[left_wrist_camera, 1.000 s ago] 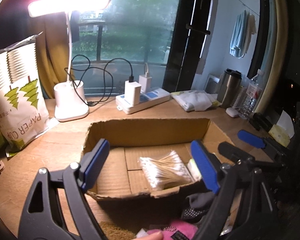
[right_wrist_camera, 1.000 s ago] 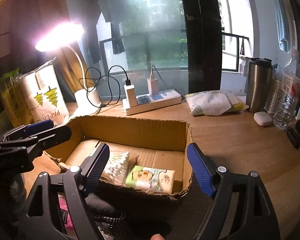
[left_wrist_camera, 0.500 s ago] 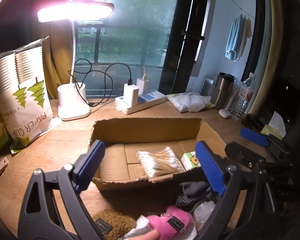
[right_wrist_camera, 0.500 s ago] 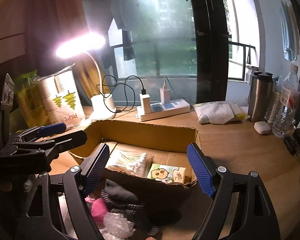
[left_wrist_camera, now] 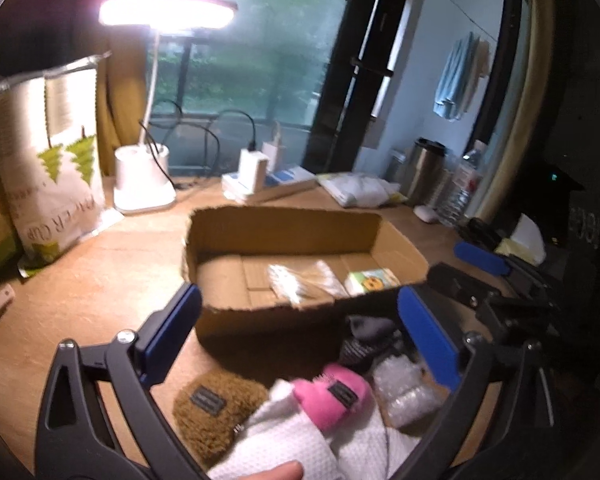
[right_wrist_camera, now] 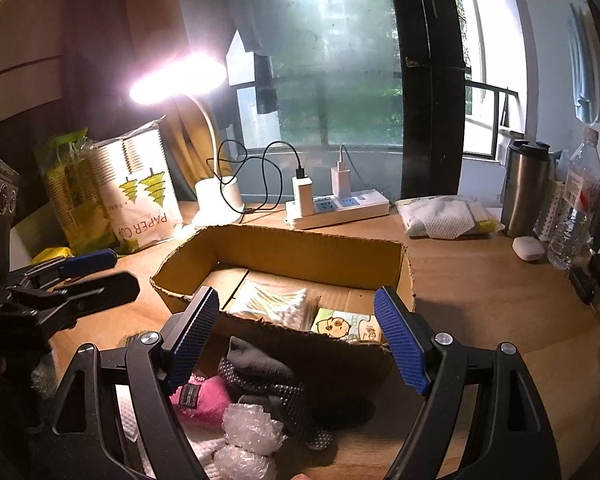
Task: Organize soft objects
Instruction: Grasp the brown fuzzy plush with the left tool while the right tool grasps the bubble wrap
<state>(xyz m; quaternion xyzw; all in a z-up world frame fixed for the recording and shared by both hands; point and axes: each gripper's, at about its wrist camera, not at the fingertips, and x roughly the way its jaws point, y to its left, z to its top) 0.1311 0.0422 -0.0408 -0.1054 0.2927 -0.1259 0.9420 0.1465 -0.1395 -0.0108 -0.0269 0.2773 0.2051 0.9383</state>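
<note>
An open cardboard box (left_wrist_camera: 284,224) (right_wrist_camera: 284,250) sits mid-table and holds a pack of cotton swabs (left_wrist_camera: 304,280) (right_wrist_camera: 274,306) and a small tissue pack (left_wrist_camera: 374,280) (right_wrist_camera: 346,328). In front of it lies a pile of soft things: a pink plush item (left_wrist_camera: 332,396) (right_wrist_camera: 200,398), a brown fuzzy item (left_wrist_camera: 216,404), a white waffle cloth (left_wrist_camera: 288,444), dark dotted socks (right_wrist_camera: 272,384) (left_wrist_camera: 364,340) and bubble wrap (right_wrist_camera: 248,436) (left_wrist_camera: 404,388). My left gripper (left_wrist_camera: 300,340) is open and empty above the pile. My right gripper (right_wrist_camera: 296,340) is open and empty over the socks.
At the back stand a lit desk lamp (left_wrist_camera: 144,176), a paper-cup bag (left_wrist_camera: 48,168), a power strip with chargers (right_wrist_camera: 336,204), a white cloth bundle (right_wrist_camera: 444,216), a steel tumbler (right_wrist_camera: 526,188) and a water bottle (right_wrist_camera: 574,204). The left gripper (right_wrist_camera: 60,284) shows in the right wrist view.
Both grippers have pulled back and up from the box. The pile of soft things in front of the box has come into view. Both stay open.
</note>
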